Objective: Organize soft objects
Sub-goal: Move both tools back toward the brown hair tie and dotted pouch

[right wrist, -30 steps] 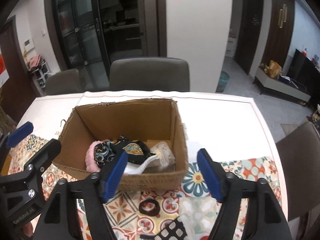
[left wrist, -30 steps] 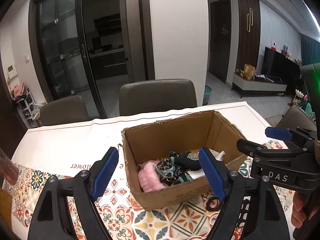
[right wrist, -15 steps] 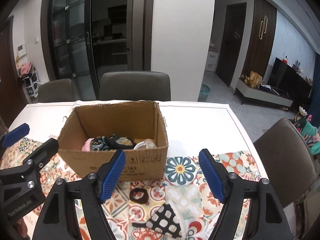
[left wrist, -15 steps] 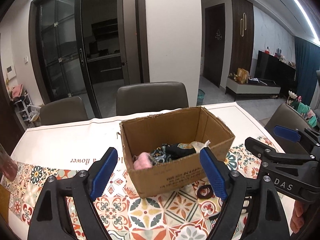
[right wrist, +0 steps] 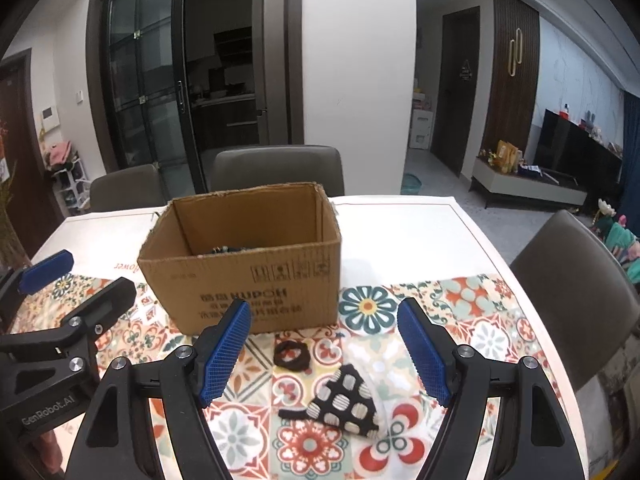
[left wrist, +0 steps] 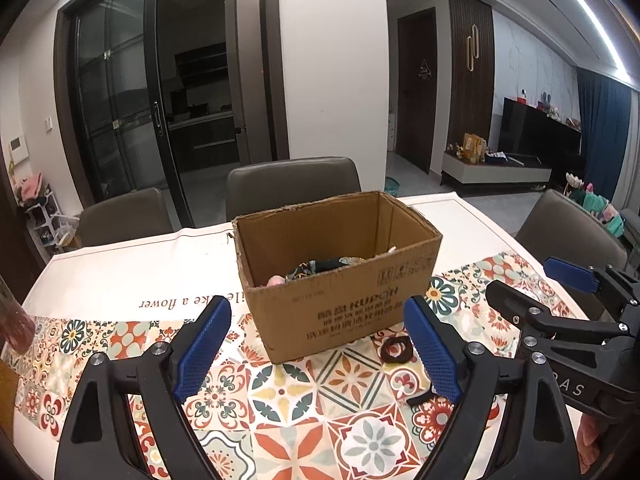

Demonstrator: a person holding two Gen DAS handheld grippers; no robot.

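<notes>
1. Here, the cardboard box (right wrist: pixel 248 264) stands open-topped on the patterned tablecloth (right wrist: pixel 472 320), in front of both grippers. Several soft items already lie inside: a pink piece (left wrist: pixel 276 280) and dark patterned fabric (left wrist: pixel 316 267) show over the near wall in the left wrist view. That part of the task appears done.
2. Two soft items remain outside the box. A black hair tie (right wrist: pixel 291 356) lies on the cloth just beside the box's near wall; a black pouch with pale dots (right wrist: pixel 346 402) lies nearer the camera, close to the tie but apart from it.
3. The right gripper (right wrist: pixel 324 354) has its jaws wide with nothing between the pads; tie and pouch lie on the cloth beyond them, untouched.
4. The left gripper (left wrist: pixel 318 350) is likewise wide and empty; its jaws have just been opening further. The box's near corner appears between its fingers, not gripped.
5. Judged remaining: two pick-and-drop moves, tie and pouch into the box. The right gripper seems better placed for either.
</notes>
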